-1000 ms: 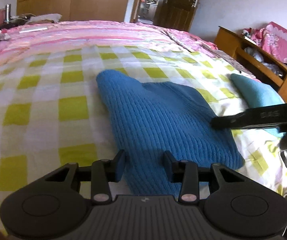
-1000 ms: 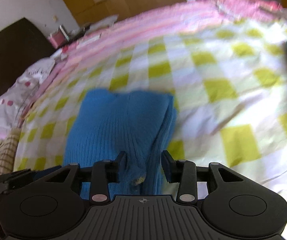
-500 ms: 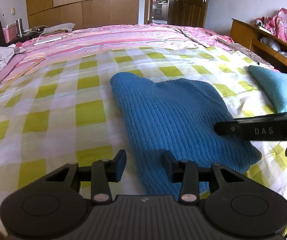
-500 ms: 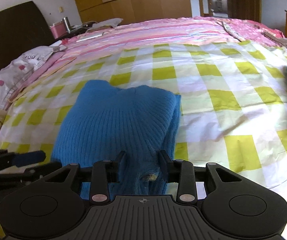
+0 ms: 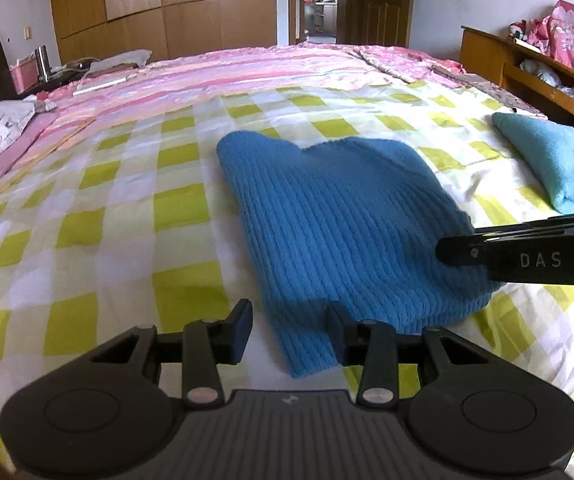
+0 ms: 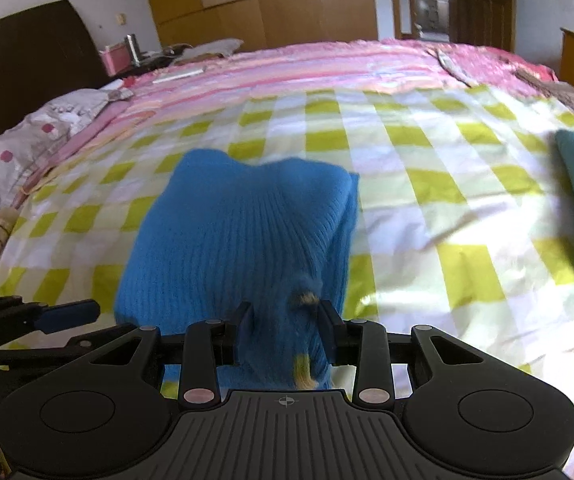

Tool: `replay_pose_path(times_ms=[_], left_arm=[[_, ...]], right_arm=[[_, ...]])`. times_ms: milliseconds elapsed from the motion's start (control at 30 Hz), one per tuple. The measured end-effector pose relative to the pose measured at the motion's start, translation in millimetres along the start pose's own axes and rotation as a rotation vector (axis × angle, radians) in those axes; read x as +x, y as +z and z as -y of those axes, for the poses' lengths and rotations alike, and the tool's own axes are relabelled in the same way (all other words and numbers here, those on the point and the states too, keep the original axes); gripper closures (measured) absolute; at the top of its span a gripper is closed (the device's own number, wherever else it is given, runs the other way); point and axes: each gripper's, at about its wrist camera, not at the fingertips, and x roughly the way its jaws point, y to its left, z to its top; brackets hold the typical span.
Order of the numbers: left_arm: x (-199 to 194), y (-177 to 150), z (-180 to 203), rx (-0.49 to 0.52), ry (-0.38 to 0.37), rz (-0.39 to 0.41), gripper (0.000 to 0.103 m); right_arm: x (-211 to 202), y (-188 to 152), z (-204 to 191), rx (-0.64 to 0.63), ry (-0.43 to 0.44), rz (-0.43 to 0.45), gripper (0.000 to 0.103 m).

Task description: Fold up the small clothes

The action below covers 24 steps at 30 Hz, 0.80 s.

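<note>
Left wrist view: your left gripper (image 5: 287, 330) hovers low over the yellow-checked bedspread (image 5: 87, 220), jaws apart with nothing pinched. A narrow corner of the blue knitted garment (image 5: 339, 220) lies between the fingertips, close to the right-hand one, but the pads do not look pressed on it. The garment lies partly folded at the middle of the bed. Further right, your right gripper (image 5: 453, 254) enters from the side at the garment's near right corner. Beyond it, a teal folded cloth (image 5: 555, 164) rests apart near the bed's right edge.

Right wrist view, from the left: the tip of your left gripper shows at the lower left edge. At centre, your right gripper (image 6: 285, 334) has a bunched corner of the blue garment (image 6: 247, 224) filling the space between its fingers; it looks gripped, with a small yellowish tag (image 6: 305, 372) hanging there.

Risk: with only one corner held, lifting now would likely drag the knit askew and undo the fold. A loose pinch on thick knit could also slip.
</note>
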Motion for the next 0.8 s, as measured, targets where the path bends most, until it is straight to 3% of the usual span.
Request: replay_pose_path(times_ms=[333, 800], left_arm=[[-6, -9, -6, -0.031, 0.012, 0.0, 0.058], [-12, -37, 0, -0.028, 0.024, -0.038, 0.056]], right_arm=[[-17, -9, -13, -0.048, -0.017, 0.037, 0.07], [-31, -35, -20, -0.059, -0.024, 0.024, 0.068]])
